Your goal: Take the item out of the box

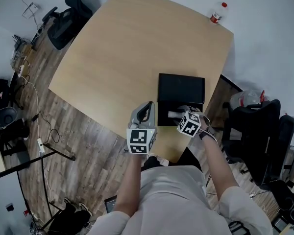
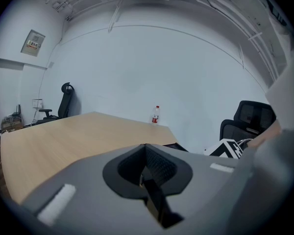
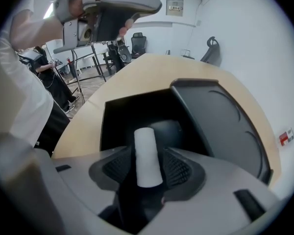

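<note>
Removal looks barely begun: white cylinder [image 3: 147, 155] lies inside the open black box [image 3: 118, 115] on the tabletop [image 1: 122, 53]. Right gripper [image 1: 182, 116] jaws stand wide either side of it, apparently not squeezing. Left gripper [image 2: 147, 173] jaws are together, empty. Gripping and lifting remain.

Left of the box [image 1: 162, 122] the table [image 1: 117, 58] lies bare, with wide passage. Beyond the box its open lid [image 1: 181, 87] blocks a low approach. Inside, the right gripper [image 1: 175, 115] and a white roll [image 3: 147, 155] fill the near part. The left gripper [image 1: 148, 106] crowds the box's left wall. A bottle [image 1: 216, 16] stands well beyond the box, and a chair [image 1: 255, 131] stands to its right, off the table.
</note>
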{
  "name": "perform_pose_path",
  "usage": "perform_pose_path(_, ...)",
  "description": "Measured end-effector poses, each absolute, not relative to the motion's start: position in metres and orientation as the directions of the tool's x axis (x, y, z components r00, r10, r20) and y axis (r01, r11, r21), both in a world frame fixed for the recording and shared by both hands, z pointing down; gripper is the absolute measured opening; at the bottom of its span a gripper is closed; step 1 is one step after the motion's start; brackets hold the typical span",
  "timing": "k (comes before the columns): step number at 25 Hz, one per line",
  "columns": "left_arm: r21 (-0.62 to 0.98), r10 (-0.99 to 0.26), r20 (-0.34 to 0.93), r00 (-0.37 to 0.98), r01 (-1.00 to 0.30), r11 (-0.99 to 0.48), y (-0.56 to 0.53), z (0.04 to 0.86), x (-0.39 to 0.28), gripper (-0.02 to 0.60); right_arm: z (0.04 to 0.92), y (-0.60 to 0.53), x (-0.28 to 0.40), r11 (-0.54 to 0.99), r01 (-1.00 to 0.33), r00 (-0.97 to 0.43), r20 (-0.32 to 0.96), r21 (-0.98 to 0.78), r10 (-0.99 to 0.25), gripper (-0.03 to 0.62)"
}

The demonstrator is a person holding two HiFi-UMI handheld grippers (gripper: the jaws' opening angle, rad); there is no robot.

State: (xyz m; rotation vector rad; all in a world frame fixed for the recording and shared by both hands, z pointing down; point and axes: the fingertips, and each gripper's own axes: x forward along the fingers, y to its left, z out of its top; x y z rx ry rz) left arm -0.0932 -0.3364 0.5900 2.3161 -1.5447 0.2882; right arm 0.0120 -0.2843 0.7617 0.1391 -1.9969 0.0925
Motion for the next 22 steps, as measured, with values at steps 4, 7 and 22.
perform_pose_path(4, 0.166, -0.849, 0.359, 0.388, -0.921, -0.351, -0.335, 0.591, -0.089, 0.009, 0.766, -0.286, 0.011, 0.992, -0.128, -0.408, 0.912, 0.002, -0.054, 0.183)
perform_pose_path(7, 0.162, -0.847, 0.363, 0.388, -0.922, -0.353, -0.334, 0.591, -0.088, 0.009, 0.773, -0.284, 0.011, 0.994, -0.104, -0.392, 0.918, 0.012, -0.052, 0.164)
perform_pose_path(22, 0.145, -0.854, 0.351, 0.385, -0.923, -0.357, -0.319, 0.59, -0.085, 0.009, 0.743, -0.302, 0.019, 0.96, -0.228, -0.381, 0.892, 0.164, -0.243, 0.143)
